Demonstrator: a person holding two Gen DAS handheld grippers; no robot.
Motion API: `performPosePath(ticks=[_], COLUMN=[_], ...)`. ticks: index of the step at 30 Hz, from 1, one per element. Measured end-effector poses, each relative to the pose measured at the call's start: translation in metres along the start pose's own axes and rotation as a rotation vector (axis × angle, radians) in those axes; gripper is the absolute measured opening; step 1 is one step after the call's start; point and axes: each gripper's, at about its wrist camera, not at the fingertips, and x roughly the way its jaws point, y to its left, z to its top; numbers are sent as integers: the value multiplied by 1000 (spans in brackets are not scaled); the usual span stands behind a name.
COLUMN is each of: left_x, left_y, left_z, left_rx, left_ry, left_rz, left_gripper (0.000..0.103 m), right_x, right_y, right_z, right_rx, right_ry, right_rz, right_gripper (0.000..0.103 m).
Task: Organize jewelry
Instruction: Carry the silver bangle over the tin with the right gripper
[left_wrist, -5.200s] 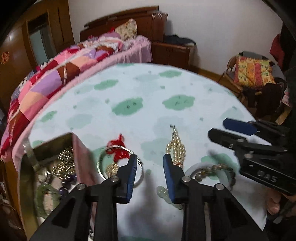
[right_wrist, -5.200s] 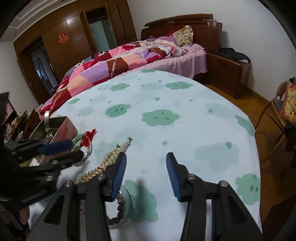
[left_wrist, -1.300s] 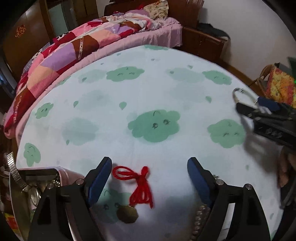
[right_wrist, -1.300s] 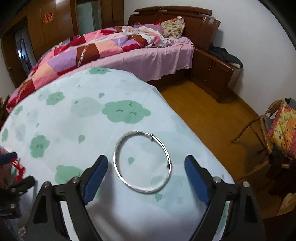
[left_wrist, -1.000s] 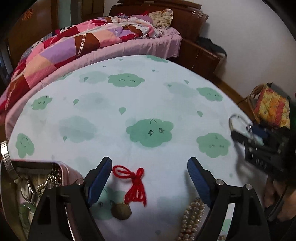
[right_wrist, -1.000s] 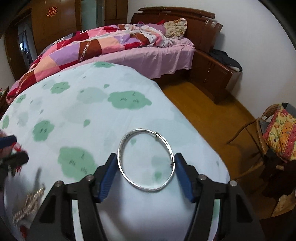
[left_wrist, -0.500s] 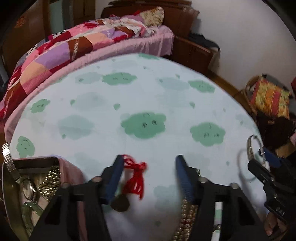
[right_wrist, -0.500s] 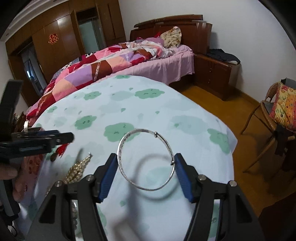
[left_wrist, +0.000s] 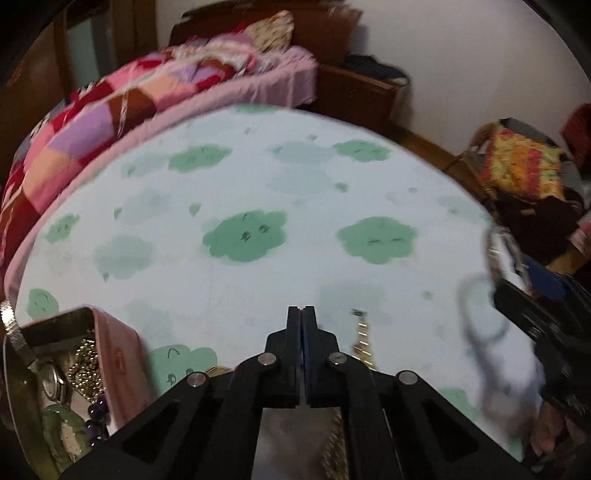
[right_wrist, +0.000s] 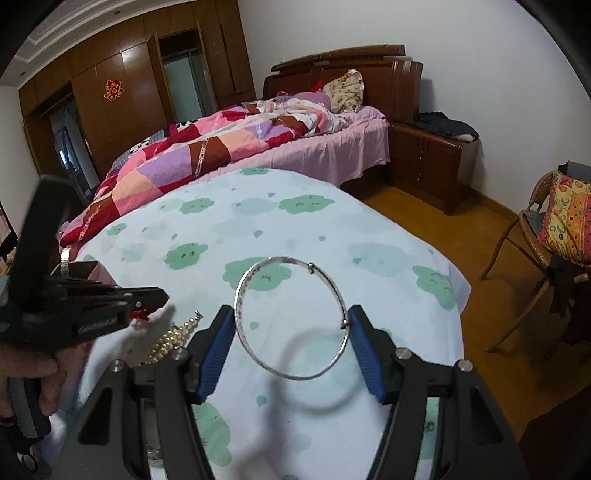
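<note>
My right gripper (right_wrist: 291, 328) is shut on a thin silver bangle (right_wrist: 291, 319) and holds it above the round table's cloud-print cloth (right_wrist: 388, 236). The bangle casts a ring shadow on the cloth. My left gripper (left_wrist: 301, 312) is shut; in the right wrist view a bit of red cord (right_wrist: 142, 314) shows at its tip (right_wrist: 162, 295). A gold pendant (left_wrist: 214, 369) peeks out under the left gripper. A pearl strand (right_wrist: 171, 339) lies on the cloth between the grippers. The pink jewelry tin (left_wrist: 110, 354) stands open at the left with several pieces inside.
A bed with a patchwork quilt (right_wrist: 221, 147) stands beyond the table. A wooden nightstand (right_wrist: 432, 162) and a wicker chair with a bright cushion (right_wrist: 565, 218) are at the right. A watch band (left_wrist: 9, 325) hangs over the tin's rim.
My left gripper has shut over the red cord with the pendant. My right gripper, shut on the bangle since a second ago, has carried it leftward over the table.
</note>
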Motion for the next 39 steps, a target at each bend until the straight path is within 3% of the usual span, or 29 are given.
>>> performPosePath(ticks=[9, 18, 30, 39], left_x=[-78, -130, -155, -154], left_y=[9, 36, 108, 152], left_z=[-4, -11, -50, -84], left_rx=[-19, -50, -151, -246], left_ry=[-173, -291, -330, -319], left_rz=[-100, -115, -26, 21], left_gripper=[0, 0, 0, 0], right_x=[-24, -43, -34, -13], right_y=[19, 52, 129, 194], right_z=[6, 16, 23, 9], right_rx=[-29, -62, -177, -300], right_ry=[-52, -96, -81, -32], right_rz=[14, 77, 227, 327], right_gripper=[65, 65, 65, 65])
